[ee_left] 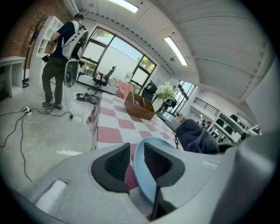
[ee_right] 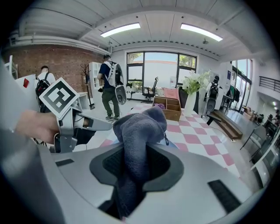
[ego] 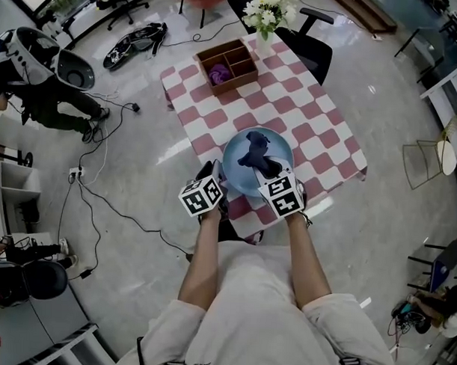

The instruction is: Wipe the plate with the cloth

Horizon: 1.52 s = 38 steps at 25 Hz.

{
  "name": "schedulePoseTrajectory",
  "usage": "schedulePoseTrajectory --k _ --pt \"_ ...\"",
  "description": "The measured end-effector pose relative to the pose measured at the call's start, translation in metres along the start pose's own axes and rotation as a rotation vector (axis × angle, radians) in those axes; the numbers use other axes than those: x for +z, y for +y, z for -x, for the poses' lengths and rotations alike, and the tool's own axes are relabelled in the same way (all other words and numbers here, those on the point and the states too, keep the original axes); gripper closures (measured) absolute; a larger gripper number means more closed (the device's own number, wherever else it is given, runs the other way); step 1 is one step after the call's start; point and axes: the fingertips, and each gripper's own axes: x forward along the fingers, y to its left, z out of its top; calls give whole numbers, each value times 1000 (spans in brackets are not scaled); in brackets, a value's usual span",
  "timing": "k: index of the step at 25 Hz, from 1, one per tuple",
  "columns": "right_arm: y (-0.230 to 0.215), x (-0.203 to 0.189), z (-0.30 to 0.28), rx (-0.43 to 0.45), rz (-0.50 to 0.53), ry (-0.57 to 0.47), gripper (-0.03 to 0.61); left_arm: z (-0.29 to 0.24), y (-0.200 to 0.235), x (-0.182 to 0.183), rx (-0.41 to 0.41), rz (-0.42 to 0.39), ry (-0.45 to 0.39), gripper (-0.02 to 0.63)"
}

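A light blue plate is held above the near part of the checkered table. My left gripper is shut on the plate's left rim, which stands edge-on between its pads. My right gripper is shut on a dark blue cloth, and the cloth lies bunched on the plate's face. In the right gripper view the cloth rises from between the jaws and hides most of the plate. The left gripper view shows the cloth at the right.
A wooden divided box with a purple item stands at the table's far side, beside a vase of white flowers. Cables trail over the floor at left. A person with a backpack stands by the windows; office chairs sit beyond.
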Motion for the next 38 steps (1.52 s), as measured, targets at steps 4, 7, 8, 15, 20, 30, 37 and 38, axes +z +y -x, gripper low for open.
schedulePoseTrajectory --k 4,7,8,15,20,30,37,38 --pt "5 1 4 10 15 -11 463 15 -13 11 -14 -85 -53 515" --pt "9 -4 9 14 13 -18 463 28 -20 15 -16 -118 -78 515" --pt "10 -4 12 12 17 -25 463 33 -24 15 -20 -130 -86 515" --pt "23 -31 30 22 -43 -31 463 60 -41 0 -68 -125 -92 540" --pt "31 -46 35 18 -114 -25 463 74 -45 -10 -94 -170 -67 600" --pt "54 -32 68 -96 -250 -106 463 116 -57 -2 -181 -283 -58 604" --pt "87 -57 98 -179 -356 -148 463 153 -57 -28 -242 -348 -31 603" --pt "92 -62 102 -190 -377 -158 463 158 -57 -33 -250 -359 -27 603"
